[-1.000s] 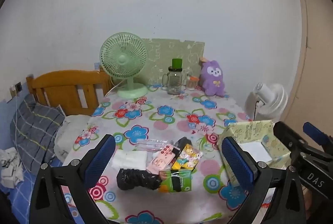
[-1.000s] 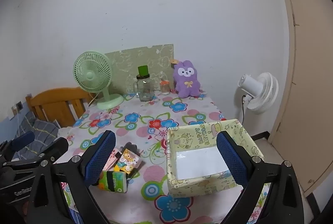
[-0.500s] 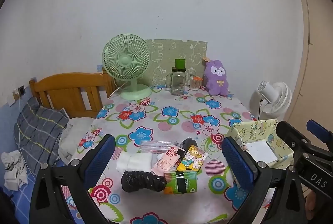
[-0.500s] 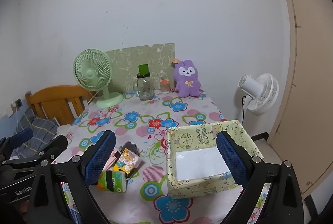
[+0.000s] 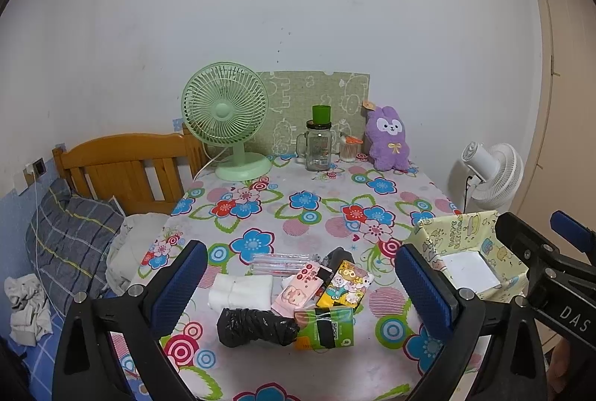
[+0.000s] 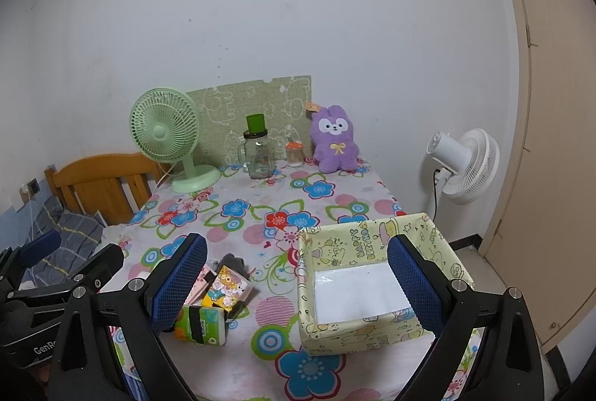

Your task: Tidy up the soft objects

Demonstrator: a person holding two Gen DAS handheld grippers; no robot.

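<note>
A pile of small soft packs lies near the table's front: a black plastic roll [image 5: 257, 326], a green tissue pack [image 5: 327, 324], a yellow cartoon pack [image 5: 348, 283], a pink pack [image 5: 300, 287] and a white folded cloth [image 5: 240, 291]. The green pack [image 6: 201, 324] and yellow pack [image 6: 227, 287] also show in the right wrist view. A yellow patterned box [image 6: 372, 278] stands open to the right [image 5: 465, 252]. My left gripper [image 5: 300, 293] hangs open above the pile. My right gripper [image 6: 296, 289] is open over the box's left edge, holding nothing.
At the table's far end stand a green desk fan [image 5: 227, 125], a glass jar with green lid [image 5: 318, 144], a small jar [image 5: 349, 149] and a purple plush rabbit [image 5: 387, 138]. A white floor fan [image 5: 491, 177] sits right; a wooden headboard [image 5: 126, 166] and bedding left.
Both views have pulled back and risen slightly, so the table and pile look smaller and lower. Nothing on the table has moved and both grippers stay open.
</note>
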